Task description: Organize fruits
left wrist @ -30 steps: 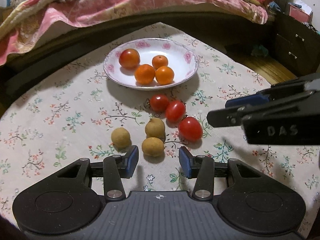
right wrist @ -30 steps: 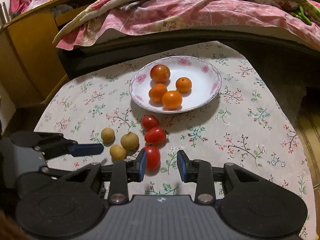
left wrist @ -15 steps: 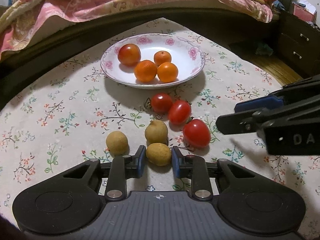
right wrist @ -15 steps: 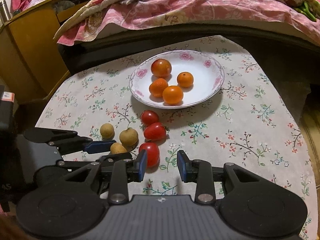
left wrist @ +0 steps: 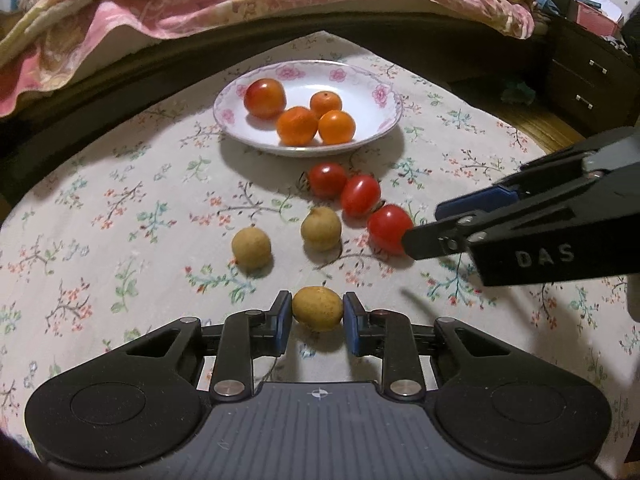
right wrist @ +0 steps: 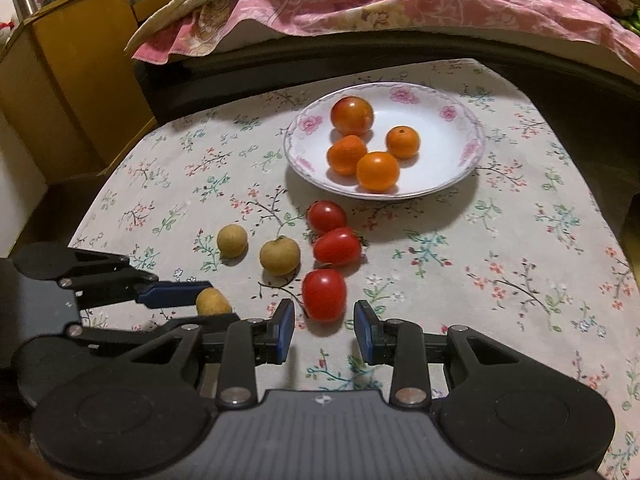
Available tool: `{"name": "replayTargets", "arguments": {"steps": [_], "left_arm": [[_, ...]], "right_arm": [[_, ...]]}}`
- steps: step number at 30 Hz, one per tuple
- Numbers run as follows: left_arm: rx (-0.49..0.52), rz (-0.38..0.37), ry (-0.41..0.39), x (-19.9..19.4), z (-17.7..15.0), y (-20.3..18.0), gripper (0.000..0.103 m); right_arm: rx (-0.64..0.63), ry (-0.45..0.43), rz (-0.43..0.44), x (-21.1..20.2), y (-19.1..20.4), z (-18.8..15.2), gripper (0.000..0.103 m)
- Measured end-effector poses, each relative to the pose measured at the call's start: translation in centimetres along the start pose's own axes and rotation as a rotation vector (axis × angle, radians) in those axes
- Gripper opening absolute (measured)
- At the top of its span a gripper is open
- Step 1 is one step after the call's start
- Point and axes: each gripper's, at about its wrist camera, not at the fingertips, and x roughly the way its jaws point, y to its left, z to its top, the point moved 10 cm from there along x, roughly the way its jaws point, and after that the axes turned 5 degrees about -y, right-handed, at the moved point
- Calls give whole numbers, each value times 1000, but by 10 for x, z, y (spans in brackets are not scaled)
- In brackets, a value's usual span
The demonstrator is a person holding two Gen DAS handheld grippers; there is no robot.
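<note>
Since the earlier frame, the left gripper had closed in on the nearest tan, oval longan, which had been lying loose on the cloth just beyond its spread fingers, and the right gripper had moved forward toward the nearest tomato. Now the blue-padded left fingers pinched that longan from both sides, and it looked raised a little off the cloth. The right gripper's black fingers were spread apart and empty, with the nearest glossy red cherry tomato lying on the cloth just ahead of the gap between them.

Past the held fruit, 2 more tan round longans sat on the cream floral tablecloth, a little apart from each other. To their right, 3 red cherry tomatoes lay in a diagonal row; the other 2 were touching or nearly so, and the row ran up toward the white shallow ceramic plate with pink flowers on its rim. Inside the plate sat 3 small orange citrus fruits clustered together, with 1 larger orange-red round fruit just behind them. Beyond the table, a rumpled pink quilt covered a bed
</note>
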Motion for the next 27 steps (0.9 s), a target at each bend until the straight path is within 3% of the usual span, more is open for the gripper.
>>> {"name": "replayTargets", "arguments": {"steps": [7,17,27], "left_arm": [[-1,-17,15,-1,-9,2,37],[13,-18,12,-1,-10,1,54],[13,-15,5,0,-9,1,52]], "right_arm": [[-21,5,-31,19,2,4,37],[-20,23,-29,27,0,1,38],[-19,25,-22,27,0,1,38]]}}
